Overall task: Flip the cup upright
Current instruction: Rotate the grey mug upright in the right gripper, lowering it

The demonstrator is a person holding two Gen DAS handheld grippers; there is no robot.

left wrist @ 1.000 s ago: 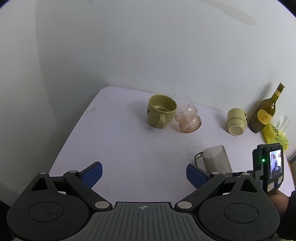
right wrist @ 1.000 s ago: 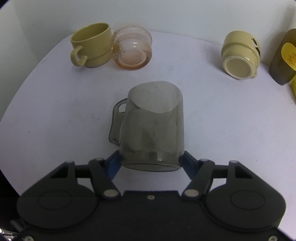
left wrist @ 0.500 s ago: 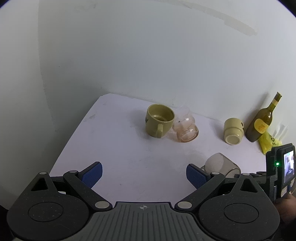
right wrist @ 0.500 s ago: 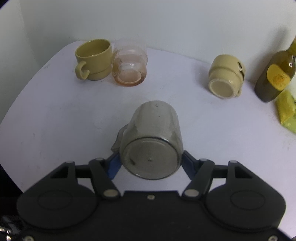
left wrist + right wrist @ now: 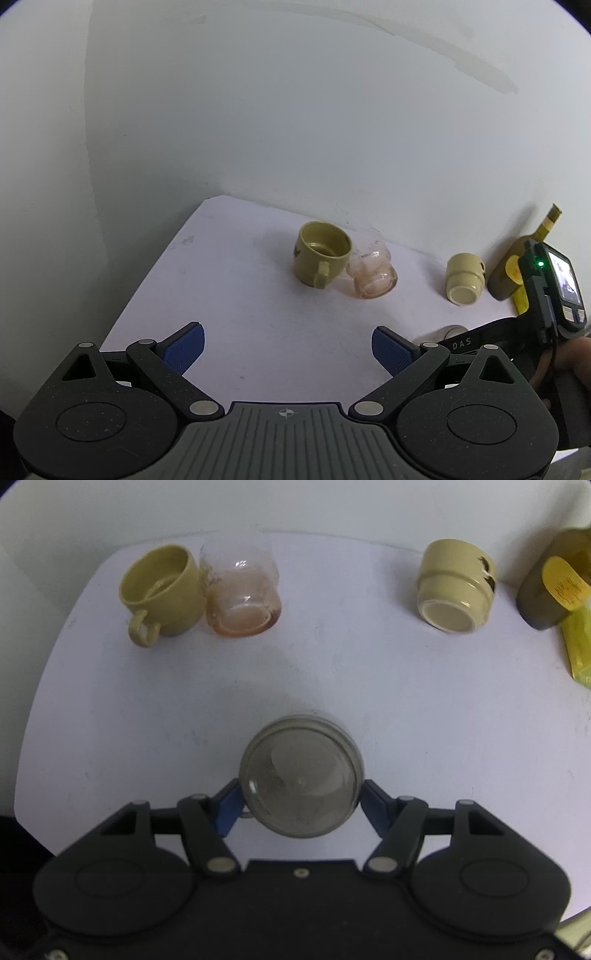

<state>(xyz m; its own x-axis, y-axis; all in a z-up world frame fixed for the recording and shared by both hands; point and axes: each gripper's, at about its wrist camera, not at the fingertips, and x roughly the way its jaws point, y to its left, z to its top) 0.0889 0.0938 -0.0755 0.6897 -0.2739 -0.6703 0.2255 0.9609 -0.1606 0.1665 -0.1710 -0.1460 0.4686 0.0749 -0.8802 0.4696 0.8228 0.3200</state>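
My right gripper is shut on a clear grey glass mug, held above the white table. In the right wrist view I look straight at one round end of the mug; I cannot tell whether it is the mouth or the base. In the left wrist view only a sliver of the mug shows behind the right gripper's body. My left gripper is open and empty, above the table's near left part.
An upright olive mug and a pinkish glass on its side sit at the back left. A cream cup lies tipped at the back right beside a dark bottle and a yellow packet.
My right gripper has turned the glass mug over, from side-on to end-on toward the camera. The left gripper tilted up slightly and stays open.
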